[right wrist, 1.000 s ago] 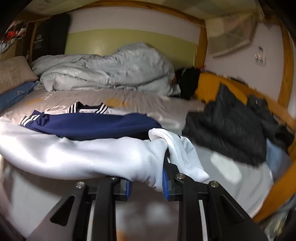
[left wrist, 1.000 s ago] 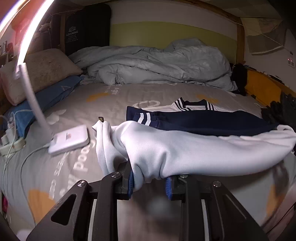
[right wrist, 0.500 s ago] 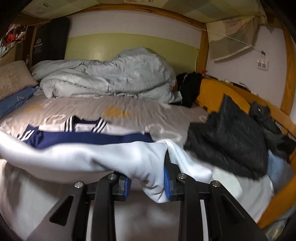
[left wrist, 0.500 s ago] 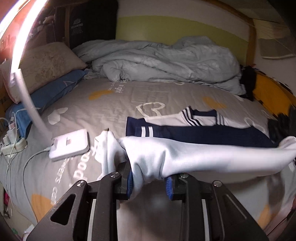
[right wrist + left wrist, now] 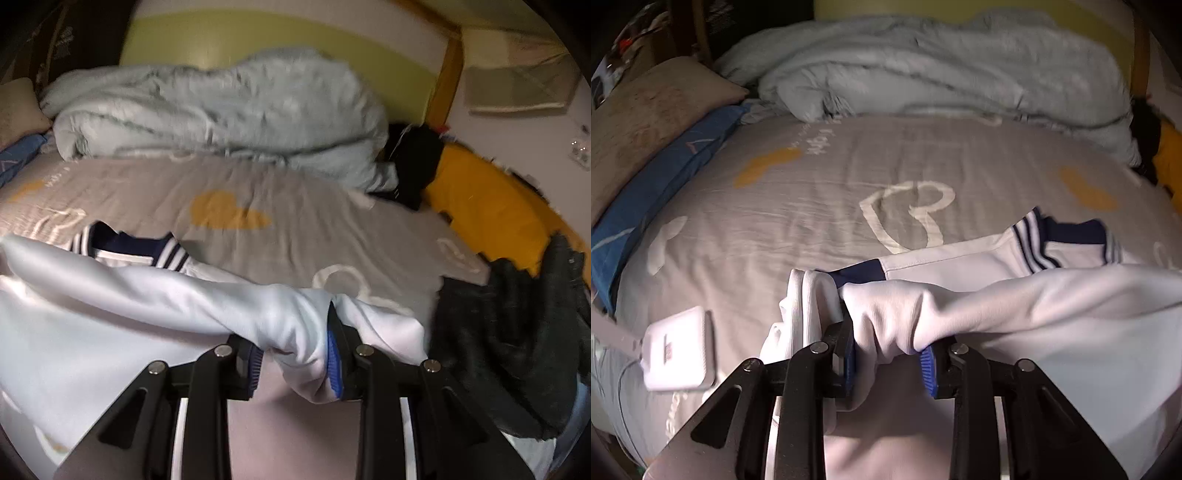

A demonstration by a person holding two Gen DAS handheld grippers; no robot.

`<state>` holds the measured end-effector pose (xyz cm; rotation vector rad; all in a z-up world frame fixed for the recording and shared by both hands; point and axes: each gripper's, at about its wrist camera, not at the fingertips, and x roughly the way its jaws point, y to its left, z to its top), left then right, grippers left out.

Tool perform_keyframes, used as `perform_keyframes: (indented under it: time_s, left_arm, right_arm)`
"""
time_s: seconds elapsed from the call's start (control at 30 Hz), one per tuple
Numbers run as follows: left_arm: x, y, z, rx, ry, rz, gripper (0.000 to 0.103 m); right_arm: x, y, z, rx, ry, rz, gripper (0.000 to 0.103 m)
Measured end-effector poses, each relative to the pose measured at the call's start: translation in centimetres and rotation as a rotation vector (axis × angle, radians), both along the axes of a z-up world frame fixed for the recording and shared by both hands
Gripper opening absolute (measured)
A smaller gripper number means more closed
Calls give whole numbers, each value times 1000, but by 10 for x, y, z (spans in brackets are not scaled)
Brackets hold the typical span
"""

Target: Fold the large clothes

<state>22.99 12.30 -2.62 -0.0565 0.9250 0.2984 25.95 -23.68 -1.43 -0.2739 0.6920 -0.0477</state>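
Two grippers over grey bed (image 5: 820,221). Pale quilt (image 5: 942,70) heaped along far edge. White jacket (image 5: 1052,306) with navy trim stretched across near edge, collar flat on bed. Black clothes (image 5: 517,350) at right edge. Left gripper (image 5: 889,363) clamped on bunched jacket fabric; right gripper (image 5: 295,363) likewise. White device (image 5: 677,350) near left corner.

Bed (image 5: 820,206): jacket (image 5: 960,258), duvet (image 5: 923,70), charger (image 5: 677,349).
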Motion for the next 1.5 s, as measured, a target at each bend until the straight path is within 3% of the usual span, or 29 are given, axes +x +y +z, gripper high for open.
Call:
perform_keyframes:
  time_s: [0.1,0.33,0.43,0.47,0.5,0.57,0.63,0.7,0.77,0.93,1.1,1.23,1.27,1.33,1.4,1.47,1.5]
  left_arm:
    - [20,-2,-13,28,28,-10,28]
    - [35,-5,-25,47,44,-22,33]
    - [22,-11,-13,49,-34,-82,63]
    - [14,-15,-5,69,-79,-111,74]
    - [6,-20,1,97,-117,-129,80]
    - [-14,-29,15,151,-190,-170,89]
    - [-34,-35,27,205,-251,-184,102]
    - [-53,-40,34,280,-290,-177,103]
    - [-63,-37,37,244,-288,-188,103]
    - [-88,-20,35,41,-267,-181,103]
    - [-99,-23,29,-44,-271,-209,103]
    - [-97,-33,16,-68,-230,-253,103]
    - [-95,-34,11,-83,-214,-262,102]
    - [-90,-36,0,-140,-175,-289,83]
    - [-84,-39,-10,-205,-130,-315,40]
    - [-80,-42,-14,-223,-137,-333,27]
    - [-79,-44,-14,-218,-147,-340,25]
  right_arm:
    - [23,0,-15,-4,68,1,27]
    - [37,7,-26,-52,61,42,35]
    - [28,2,-17,29,39,100,61]
    - [23,0,-11,65,24,120,75]
    - [15,-3,-3,102,1,133,87]
    - [1,-6,11,151,-45,137,99]
    - [-9,-10,21,195,-65,142,103]
    - [-26,-15,30,253,-72,143,103]
    - [-35,-17,33,273,-62,140,103]
    - [-60,-27,25,279,-31,104,103]
    - [-64,-26,11,248,11,93,103]
    - [-61,-18,1,228,65,131,103]
    - [-61,-15,-2,228,88,153,103]
    - [-60,-7,-7,246,139,210,89]
    - [-58,-2,-10,256,150,233,66]
    - [-59,2,-10,247,135,234,55]
    - [-60,3,-8,245,115,232,51]
